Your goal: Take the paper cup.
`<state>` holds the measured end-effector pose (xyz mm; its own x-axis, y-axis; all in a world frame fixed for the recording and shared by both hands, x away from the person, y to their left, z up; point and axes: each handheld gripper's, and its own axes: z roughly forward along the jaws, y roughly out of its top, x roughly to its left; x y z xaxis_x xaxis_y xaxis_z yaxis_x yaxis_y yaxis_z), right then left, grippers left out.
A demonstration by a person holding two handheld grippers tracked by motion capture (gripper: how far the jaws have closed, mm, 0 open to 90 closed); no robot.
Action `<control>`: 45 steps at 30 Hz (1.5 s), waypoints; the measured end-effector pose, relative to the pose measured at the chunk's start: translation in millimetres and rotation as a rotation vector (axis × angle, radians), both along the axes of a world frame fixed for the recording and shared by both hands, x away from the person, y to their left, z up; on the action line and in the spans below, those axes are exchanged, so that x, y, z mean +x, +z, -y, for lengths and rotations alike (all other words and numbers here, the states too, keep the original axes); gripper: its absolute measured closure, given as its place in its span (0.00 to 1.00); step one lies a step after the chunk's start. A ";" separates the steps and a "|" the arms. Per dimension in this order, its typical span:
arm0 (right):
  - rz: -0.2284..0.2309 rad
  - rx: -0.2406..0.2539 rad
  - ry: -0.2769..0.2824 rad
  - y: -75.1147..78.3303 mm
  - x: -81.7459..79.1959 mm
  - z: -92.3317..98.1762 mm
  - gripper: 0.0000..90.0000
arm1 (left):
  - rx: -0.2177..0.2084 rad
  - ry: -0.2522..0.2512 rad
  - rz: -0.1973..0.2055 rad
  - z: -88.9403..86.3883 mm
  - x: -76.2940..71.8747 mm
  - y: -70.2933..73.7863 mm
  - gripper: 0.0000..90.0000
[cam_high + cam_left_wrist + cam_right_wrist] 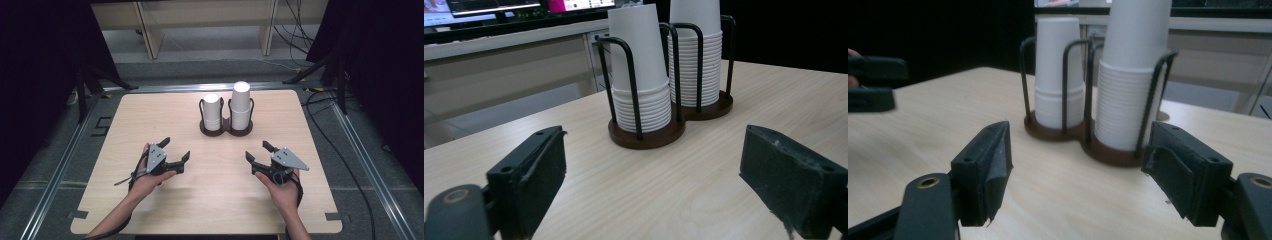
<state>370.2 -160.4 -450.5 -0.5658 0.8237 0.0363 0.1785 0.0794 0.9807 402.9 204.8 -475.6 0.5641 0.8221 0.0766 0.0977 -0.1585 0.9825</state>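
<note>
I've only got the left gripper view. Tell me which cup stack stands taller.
Observer: From above, the right stack rises higher than the left stack; both sit upside down in one double holder.
Operator: Report where the other gripper is.
Observer: The right gripper is held near the table's front right, jaws apart, nothing between them.
Operator: Now say how the left one sits against it.
Observer: The left gripper is at the front left, also open and empty, about level with the right one, both short of the holder.
</note>
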 end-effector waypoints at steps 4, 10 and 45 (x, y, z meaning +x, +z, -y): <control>0.014 0.005 0.040 12.8 15.8 -17.5 0.32 | 0.021 -0.009 -0.021 5.7 24.7 2.8 0.16; 0.034 -0.023 0.073 27.3 42.2 -43.9 0.33 | 0.080 -0.057 -0.041 23.3 64.8 2.6 0.16; -0.015 -0.151 0.013 51.2 157.1 -130.3 0.33 | 0.075 -0.076 -0.165 61.1 138.0 -16.9 0.24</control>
